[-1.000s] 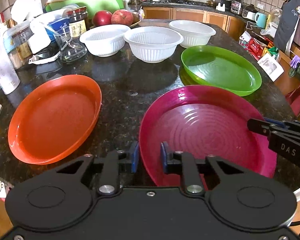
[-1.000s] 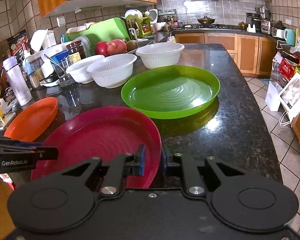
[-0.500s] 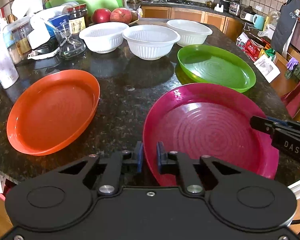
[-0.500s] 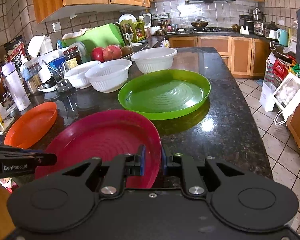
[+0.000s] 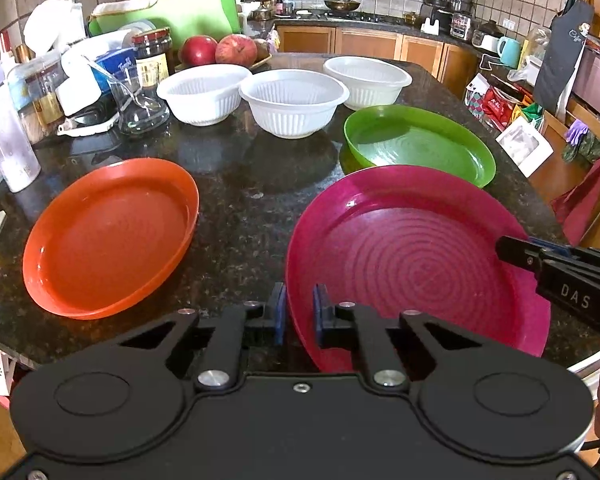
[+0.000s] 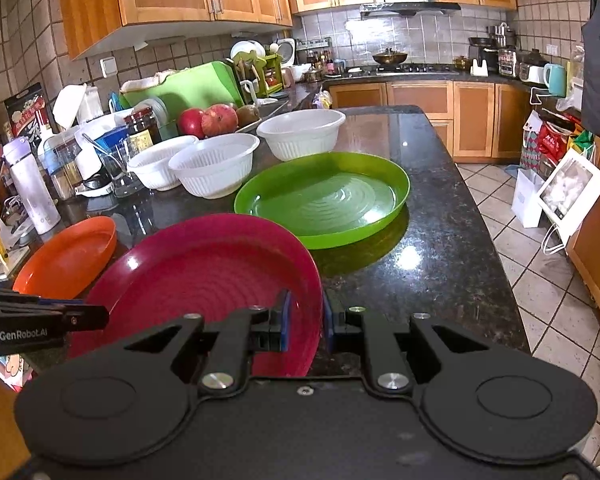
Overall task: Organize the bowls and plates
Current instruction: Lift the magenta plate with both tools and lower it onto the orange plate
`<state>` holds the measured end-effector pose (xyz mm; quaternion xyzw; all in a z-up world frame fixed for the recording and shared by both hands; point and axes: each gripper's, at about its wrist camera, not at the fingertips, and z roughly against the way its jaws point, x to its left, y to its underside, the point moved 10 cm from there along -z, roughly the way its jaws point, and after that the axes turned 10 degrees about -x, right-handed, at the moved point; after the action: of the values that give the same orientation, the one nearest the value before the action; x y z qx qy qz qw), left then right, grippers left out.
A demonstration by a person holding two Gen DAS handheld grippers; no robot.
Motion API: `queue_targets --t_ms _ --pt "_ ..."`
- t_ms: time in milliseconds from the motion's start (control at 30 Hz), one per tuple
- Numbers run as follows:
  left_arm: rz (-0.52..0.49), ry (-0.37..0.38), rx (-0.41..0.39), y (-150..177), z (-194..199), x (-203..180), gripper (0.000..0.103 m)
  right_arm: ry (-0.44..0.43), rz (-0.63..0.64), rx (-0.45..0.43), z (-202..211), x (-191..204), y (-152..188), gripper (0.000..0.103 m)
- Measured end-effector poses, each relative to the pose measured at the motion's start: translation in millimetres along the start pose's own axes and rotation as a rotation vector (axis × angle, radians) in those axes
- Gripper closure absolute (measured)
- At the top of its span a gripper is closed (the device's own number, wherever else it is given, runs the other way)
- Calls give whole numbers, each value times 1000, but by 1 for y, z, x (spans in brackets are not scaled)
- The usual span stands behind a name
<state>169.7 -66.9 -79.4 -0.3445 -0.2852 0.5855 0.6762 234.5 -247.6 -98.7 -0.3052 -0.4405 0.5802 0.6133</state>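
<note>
A magenta plate [image 5: 412, 256] is held off the dark granite counter [image 5: 244, 200] by both grippers. My left gripper [image 5: 299, 312] is shut on its left rim. My right gripper [image 6: 305, 320] is shut on its right rim [image 6: 314, 280]. An orange plate [image 5: 108, 236] lies to the left and a green plate [image 5: 420, 144] lies behind. Three white bowls [image 5: 294, 102] stand in a row at the back. The right gripper's fingers [image 5: 540, 258] show at the plate's right edge in the left wrist view.
Jars, a glass jug [image 5: 140, 104], a white bottle [image 5: 4, 140], apples [image 5: 220, 50] and a green cutting board [image 5: 188, 12] crowd the counter's back left. The counter's right edge [image 6: 496, 260] drops to a tiled floor with bags.
The magenta plate has risen off the counter and tilted, held by both grippers. Both wrist views have lifted and pulled back slightly.
</note>
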Motion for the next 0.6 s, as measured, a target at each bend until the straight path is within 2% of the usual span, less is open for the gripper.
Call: queue_targets --t_ms 267,600 --pt "3 -7 -30 -10 8 16 86 -8 12 -25 -2 23 -11 85" --pt "14 -42 -63 -26 16 72 86 -55 23 -39 -15 82 -27 85"
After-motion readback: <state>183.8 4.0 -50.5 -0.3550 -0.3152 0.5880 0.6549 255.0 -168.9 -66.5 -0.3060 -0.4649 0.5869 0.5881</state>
